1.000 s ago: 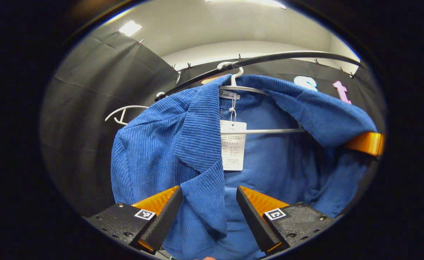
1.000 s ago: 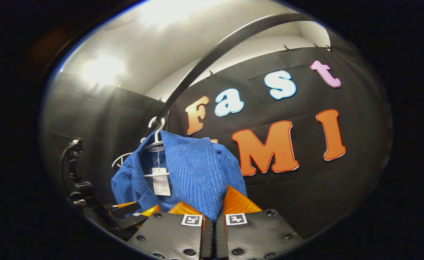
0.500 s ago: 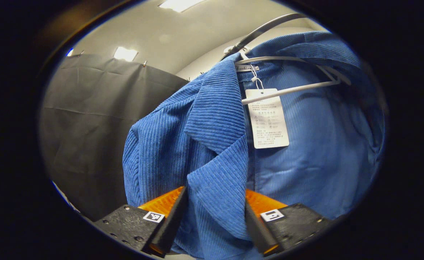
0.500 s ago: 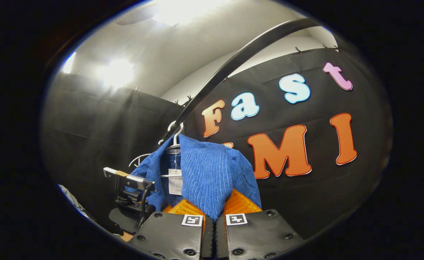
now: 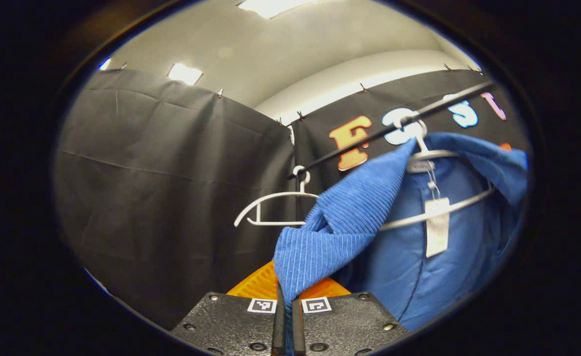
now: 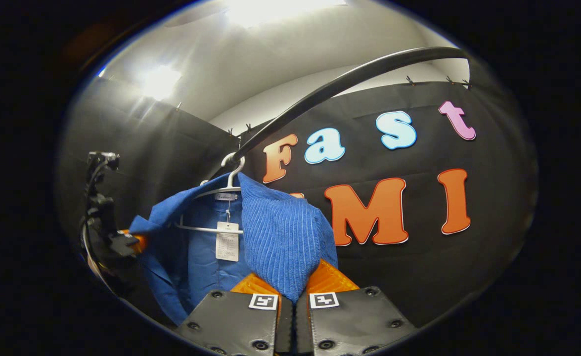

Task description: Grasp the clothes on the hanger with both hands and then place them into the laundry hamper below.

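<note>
A blue corduroy jacket (image 5: 349,217) hangs on a white hanger (image 5: 431,155) from a black rail (image 5: 369,138). My left gripper (image 5: 286,296) is shut on its left lapel and holds that front panel stretched out to the side. A paper tag (image 5: 437,227) dangles inside the collar. In the right gripper view the jacket (image 6: 275,237) hangs open, and my right gripper (image 6: 292,296) is shut on its right front panel. The left gripper (image 6: 122,242) shows there too, at the jacket's far left edge.
An empty white hanger (image 5: 275,202) hangs on the rail to the left of the jacket. Black cloth walls (image 5: 171,173) close the booth behind and to the left. The black rail (image 6: 349,81) curves overhead in the right gripper view.
My left gripper has shut on the lapel and drawn back to the left, spreading the jacket open. The right gripper has kept its hold and hardly moved.
</note>
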Action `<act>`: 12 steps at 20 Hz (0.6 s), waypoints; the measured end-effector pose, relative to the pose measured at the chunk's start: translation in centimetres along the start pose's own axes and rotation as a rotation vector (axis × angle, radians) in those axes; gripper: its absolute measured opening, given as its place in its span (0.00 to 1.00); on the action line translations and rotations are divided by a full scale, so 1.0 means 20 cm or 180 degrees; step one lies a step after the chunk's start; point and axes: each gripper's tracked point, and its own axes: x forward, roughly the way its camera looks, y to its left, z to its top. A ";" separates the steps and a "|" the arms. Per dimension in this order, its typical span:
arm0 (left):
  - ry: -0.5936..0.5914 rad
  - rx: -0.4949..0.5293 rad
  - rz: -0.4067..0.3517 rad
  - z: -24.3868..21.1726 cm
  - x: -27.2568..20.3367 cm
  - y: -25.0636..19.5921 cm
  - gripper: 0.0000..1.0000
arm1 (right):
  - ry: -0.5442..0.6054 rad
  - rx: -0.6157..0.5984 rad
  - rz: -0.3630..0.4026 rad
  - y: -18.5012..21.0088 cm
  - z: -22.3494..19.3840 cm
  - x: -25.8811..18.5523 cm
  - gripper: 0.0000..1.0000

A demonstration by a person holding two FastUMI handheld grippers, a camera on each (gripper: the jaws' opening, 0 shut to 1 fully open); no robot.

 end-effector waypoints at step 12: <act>0.0058 -0.0006 -0.0120 -0.12 0.66 0.10 0.03 | 0.0057 0.0007 -0.0034 0.12 -0.07 0.03 0.05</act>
